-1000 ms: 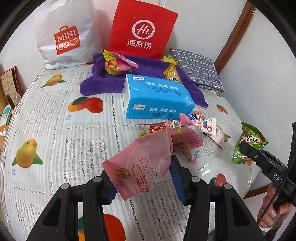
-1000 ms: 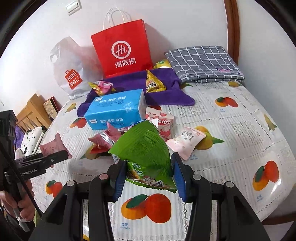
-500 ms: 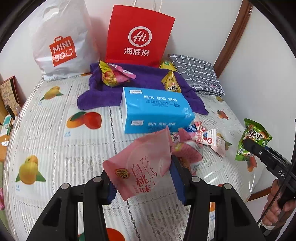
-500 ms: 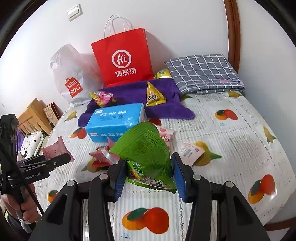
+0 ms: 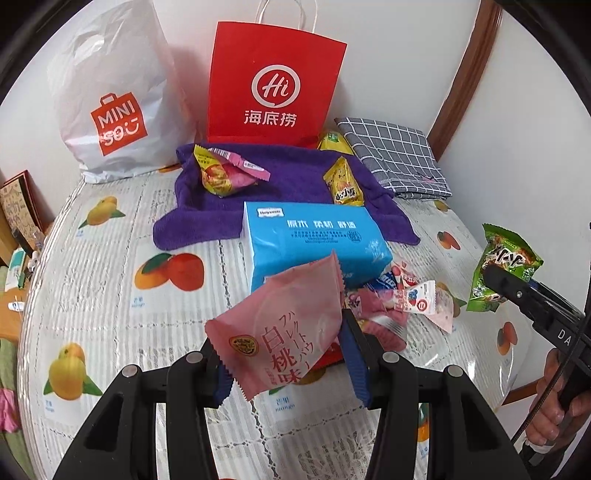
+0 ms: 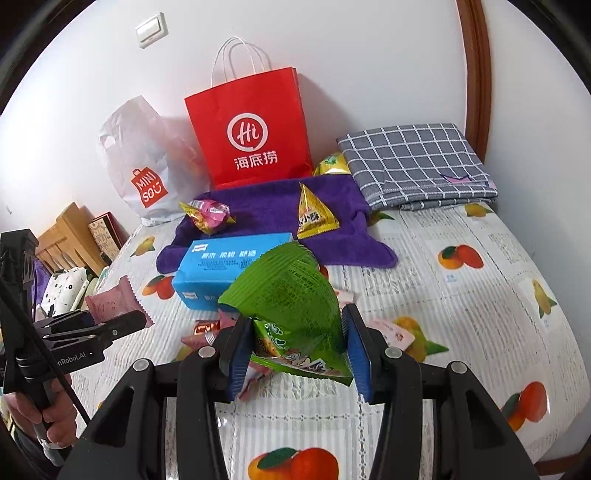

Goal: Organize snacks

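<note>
White walls back a round table (image 5: 110,295) covered in a clear-over-lace cloth printed with mangoes and oranges; brown wood trim (image 6: 476,74) runs up the right corner, light switch (image 6: 151,29) on the wall in the right wrist view. Against the wall: white MINISO plastic bag (image 5: 110,110) on the left, red paper bag (image 5: 273,85) with white handles beside it. Purple towel (image 5: 288,177) lies spread in front of the red bag, folded grey checked cloth (image 5: 395,155) to its right. Blue tissue pack (image 5: 314,236) sits at the towel's near edge, partly on it. On the towel: a yellow-pink snack bag (image 5: 225,173), a yellow triangular snack (image 5: 343,184), another yellow pack (image 5: 332,142) at the back by the red bag. Loose pile of small pink and red wrappers (image 5: 399,306) just in front of the tissue pack.

Left gripper (image 5: 284,354) jaws pinch a pink peach-flavour snack packet (image 5: 284,325), held up clear of the table, tilted. Right gripper (image 6: 295,343) jaws pinch a green snack bag (image 6: 291,295), also lifted off the table. Each gripper shows in the other camera's edge, with a hand (image 5: 561,406) on its grip; green bag well right of the pile, pink packet well left.
</note>
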`<state>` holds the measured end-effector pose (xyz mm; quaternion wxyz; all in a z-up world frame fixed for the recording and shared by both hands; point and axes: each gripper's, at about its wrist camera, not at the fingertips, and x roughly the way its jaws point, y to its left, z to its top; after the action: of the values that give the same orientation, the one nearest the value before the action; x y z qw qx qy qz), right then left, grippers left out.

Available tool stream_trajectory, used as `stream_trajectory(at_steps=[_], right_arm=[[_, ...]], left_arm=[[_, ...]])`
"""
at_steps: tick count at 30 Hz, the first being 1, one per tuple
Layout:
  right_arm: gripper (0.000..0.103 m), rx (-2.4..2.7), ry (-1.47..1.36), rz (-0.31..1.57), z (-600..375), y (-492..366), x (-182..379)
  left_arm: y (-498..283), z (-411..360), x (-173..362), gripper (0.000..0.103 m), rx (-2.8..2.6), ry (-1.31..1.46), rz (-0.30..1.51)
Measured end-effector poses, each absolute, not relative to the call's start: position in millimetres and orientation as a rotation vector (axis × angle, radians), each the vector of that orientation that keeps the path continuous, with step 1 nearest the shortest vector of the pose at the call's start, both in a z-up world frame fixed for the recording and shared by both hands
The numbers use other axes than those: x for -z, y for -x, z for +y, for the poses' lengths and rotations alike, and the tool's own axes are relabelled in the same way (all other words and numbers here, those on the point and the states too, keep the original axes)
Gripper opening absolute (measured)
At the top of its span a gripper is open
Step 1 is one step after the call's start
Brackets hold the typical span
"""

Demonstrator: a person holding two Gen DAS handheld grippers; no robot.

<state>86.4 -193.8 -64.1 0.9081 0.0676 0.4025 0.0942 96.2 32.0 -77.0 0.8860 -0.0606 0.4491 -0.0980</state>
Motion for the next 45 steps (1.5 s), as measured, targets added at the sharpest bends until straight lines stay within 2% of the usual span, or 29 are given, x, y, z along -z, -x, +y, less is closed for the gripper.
stream_trajectory(at_steps=[38,41,42,43,45], right_arm=[[0.046,-0.212,-0.088,0.791,-165,-163,41],[0.044,-0.214,-0.083,0.783,-161,-169,39],[0.040,-0.218,-0.085,0.784,-159,-171,39],[0.031,-0.224,-0.085,0.787,-158,-172,40],[0.027,-0.230,-0.076,0.811,-156,-176,44]], left_arm=[[-163,46,45,0.048,0.170,0.090,0.904],[-168,46,45,0.048,0.174,0.085,0.905],[-170,47,45,0.048,0.178,0.084,0.907],[-171,47,46,0.048,0.179,0.083,0.909],[-173,48,47,0.048,0.178,0.085,0.910]])
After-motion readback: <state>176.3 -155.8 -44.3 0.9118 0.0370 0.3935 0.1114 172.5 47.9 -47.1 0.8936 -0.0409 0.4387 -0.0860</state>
